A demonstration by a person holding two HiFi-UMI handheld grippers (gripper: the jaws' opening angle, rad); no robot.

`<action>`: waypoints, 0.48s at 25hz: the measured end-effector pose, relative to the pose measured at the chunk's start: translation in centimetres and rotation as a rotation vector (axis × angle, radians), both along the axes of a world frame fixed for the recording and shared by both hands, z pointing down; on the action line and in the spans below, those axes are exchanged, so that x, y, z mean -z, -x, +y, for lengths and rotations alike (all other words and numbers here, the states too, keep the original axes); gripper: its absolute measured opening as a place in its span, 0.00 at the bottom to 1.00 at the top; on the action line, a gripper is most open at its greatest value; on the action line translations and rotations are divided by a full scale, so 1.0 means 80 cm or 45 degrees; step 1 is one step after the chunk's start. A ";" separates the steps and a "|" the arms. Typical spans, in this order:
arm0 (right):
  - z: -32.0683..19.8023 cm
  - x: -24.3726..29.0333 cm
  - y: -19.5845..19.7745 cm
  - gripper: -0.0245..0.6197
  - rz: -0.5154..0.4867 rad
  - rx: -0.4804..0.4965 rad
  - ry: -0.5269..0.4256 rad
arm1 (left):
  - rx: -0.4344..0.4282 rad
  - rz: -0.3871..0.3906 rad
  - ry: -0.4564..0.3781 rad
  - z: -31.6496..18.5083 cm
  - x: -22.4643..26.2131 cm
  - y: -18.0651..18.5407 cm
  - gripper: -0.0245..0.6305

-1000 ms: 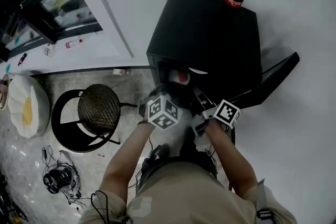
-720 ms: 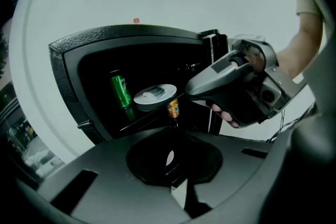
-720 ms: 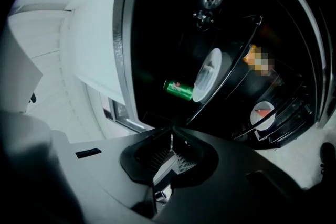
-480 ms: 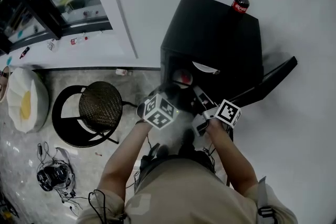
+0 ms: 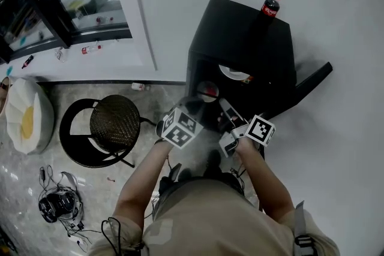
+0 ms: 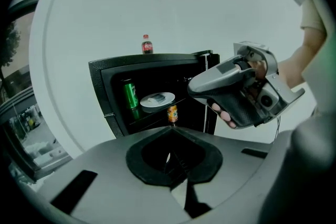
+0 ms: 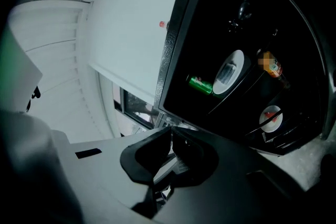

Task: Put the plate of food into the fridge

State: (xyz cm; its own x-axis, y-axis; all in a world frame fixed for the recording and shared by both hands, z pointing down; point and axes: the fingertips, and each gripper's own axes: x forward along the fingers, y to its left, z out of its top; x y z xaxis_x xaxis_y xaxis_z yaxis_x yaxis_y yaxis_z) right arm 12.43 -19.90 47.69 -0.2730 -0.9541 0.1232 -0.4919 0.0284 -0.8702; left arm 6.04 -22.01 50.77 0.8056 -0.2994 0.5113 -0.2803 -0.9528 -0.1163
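**Colleague:** How are your hands sitting?

**Me:** Both my forearms reach out from my body, side by side, in front of the open fridge [image 5: 240, 33]. My left tool [image 6: 169, 132] faces the opening, angled a little downward. Its jaws are pressed together with nothing between them. My right tool [image 7: 170, 132] is just to the right of it and rolled over, so the fridge looks tilted from there. Its jaws are pressed together too, and empty. From the left tool I see the right one's grey body up and to the right, with my fingers [image 6: 227, 115] curled under its handle.

**Colleague:** And the plate?

**Me:** The plate of food [image 6: 156, 100] lies on the upper shelf inside the fridge. It is ahead of the left tool's tips and well apart from them, and neither tool touches it. It's white and round and lies flat, with a pale piece of food in the middle. I can't tell what the food is.

**Colleague:** What's around it?

**Me:** A green can [image 6: 130, 94] stands upright just left of the plate. An orange bottle [image 6: 172, 113] stands just beside it on the right. On the shelf below there's a round red-and-white thing [image 7: 271, 117] that is too small for me to name. The fridge door [image 5: 309, 84] is swung open, off to the right of my right tool. A cola bottle [image 5: 269, 8] stands upright on top of the fridge, beyond both tools.
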 end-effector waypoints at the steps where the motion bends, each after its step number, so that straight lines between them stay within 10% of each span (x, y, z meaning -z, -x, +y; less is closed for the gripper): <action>1: 0.002 0.004 0.002 0.08 0.004 -0.001 -0.005 | 0.004 0.011 0.002 0.001 0.003 0.002 0.05; 12: 0.033 0.043 0.037 0.08 0.094 0.036 -0.129 | -0.032 0.052 0.033 0.037 0.020 0.024 0.05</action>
State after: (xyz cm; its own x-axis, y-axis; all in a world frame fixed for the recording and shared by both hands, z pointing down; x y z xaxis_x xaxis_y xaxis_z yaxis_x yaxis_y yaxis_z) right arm 9.45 -17.25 44.28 -0.2940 -0.9547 0.0470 -0.5520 0.1295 -0.8237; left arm 4.14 -19.03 49.19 0.8329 -0.2660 0.4852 -0.2605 -0.9621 -0.0803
